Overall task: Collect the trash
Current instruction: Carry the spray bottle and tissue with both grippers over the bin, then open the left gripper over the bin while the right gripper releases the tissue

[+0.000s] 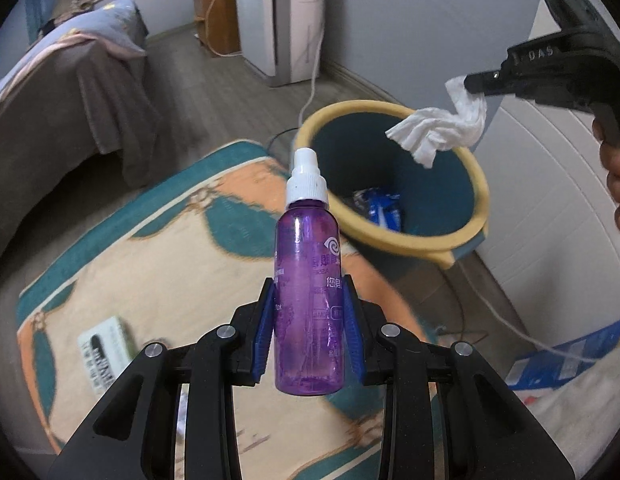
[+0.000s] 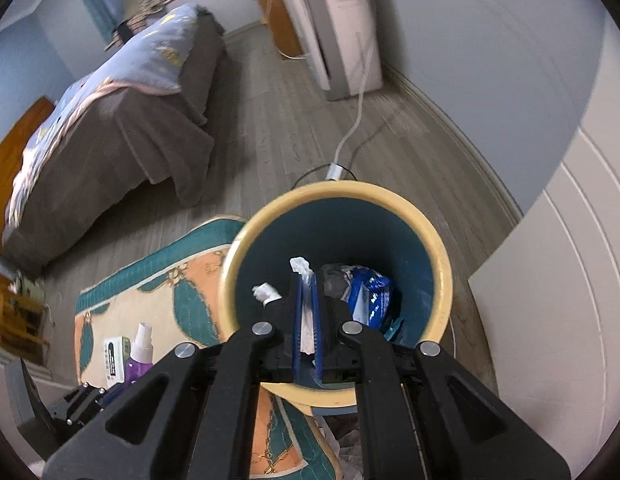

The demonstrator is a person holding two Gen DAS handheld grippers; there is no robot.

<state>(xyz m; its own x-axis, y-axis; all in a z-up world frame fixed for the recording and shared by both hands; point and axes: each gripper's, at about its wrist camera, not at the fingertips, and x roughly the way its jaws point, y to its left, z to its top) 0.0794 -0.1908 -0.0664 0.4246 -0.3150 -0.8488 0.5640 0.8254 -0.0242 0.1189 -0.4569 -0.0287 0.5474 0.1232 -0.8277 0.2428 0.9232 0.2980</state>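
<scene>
Purple spray bottle (image 1: 308,300) looked light, stiff and smooth-walled — likely slippery, best pinched low on the body. Left claw (image 1: 308,320) was clamped there, bottle upright, short of the yellow-rimmed bin (image 1: 394,108). Crumpled tissue (image 1: 438,128) — soft, near weightless, any fold gives hold. Right claw (image 2: 307,312) was closed on it, directly above the bin mouth, blue wrapper (image 2: 370,292) lying inside

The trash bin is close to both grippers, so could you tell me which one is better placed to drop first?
Right: the right gripper holds the tissue directly above the bin; the left gripper holds its purple bottle short of it.
</scene>
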